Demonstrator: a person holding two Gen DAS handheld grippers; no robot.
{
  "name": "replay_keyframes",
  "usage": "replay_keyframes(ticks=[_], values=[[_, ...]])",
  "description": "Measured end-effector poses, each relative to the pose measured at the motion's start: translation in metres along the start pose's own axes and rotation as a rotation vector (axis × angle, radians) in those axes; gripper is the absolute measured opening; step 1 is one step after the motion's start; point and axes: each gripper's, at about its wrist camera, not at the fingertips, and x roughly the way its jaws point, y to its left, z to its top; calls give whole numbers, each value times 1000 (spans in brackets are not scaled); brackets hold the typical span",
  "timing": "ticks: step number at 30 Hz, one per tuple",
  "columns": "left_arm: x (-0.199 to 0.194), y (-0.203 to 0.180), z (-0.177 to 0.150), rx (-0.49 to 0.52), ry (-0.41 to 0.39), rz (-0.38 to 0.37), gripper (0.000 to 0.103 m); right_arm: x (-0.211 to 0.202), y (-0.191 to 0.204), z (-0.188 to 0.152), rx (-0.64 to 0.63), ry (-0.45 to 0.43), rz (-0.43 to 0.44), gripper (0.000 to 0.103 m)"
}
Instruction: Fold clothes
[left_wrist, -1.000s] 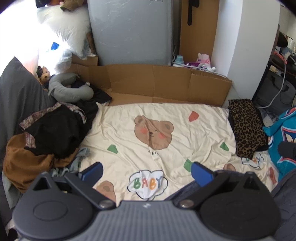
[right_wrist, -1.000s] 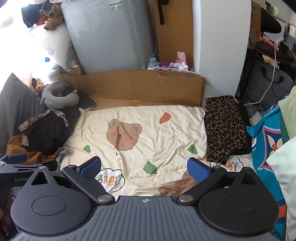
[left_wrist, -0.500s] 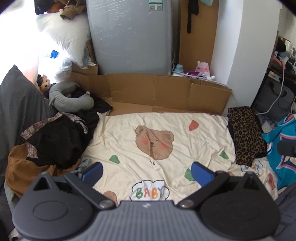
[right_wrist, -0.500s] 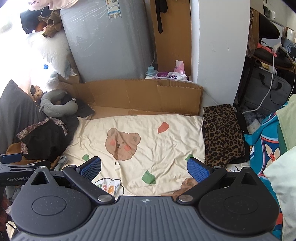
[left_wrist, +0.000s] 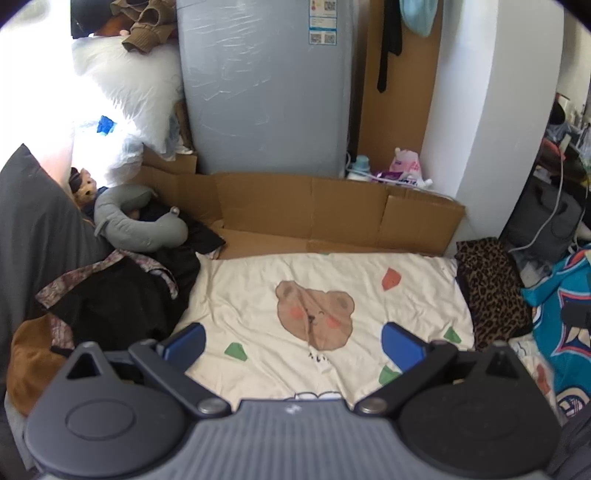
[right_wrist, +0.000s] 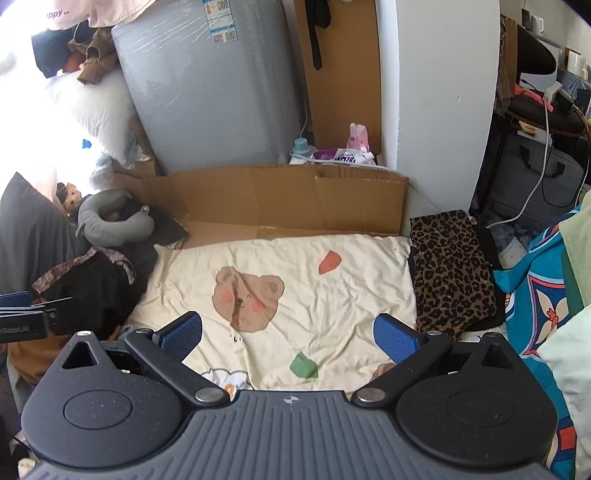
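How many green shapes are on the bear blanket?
3 in the left claw's view: one left of the bear, one right of it, one lower right. The claw may hide more.

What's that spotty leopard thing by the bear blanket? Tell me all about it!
The leopard-print cloth is soft-looking fabric, tan with black spots, lying flat and folded into a rough rectangle. It sits right of the cream bear blanket, touching its edge, with something black showing under its right side. A teal patterned fabric lies just beyond. Neither gripper touches it.
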Motion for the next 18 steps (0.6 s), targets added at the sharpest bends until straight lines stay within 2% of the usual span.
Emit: replay_keyframes(ticks=[13,18], values=[[15,69,18,-76,-24,23,101,26,13,13,12,-54,4,102],[23,93,20,-115,-26,63,100,37,25,22,-22,-65,-3,102]])
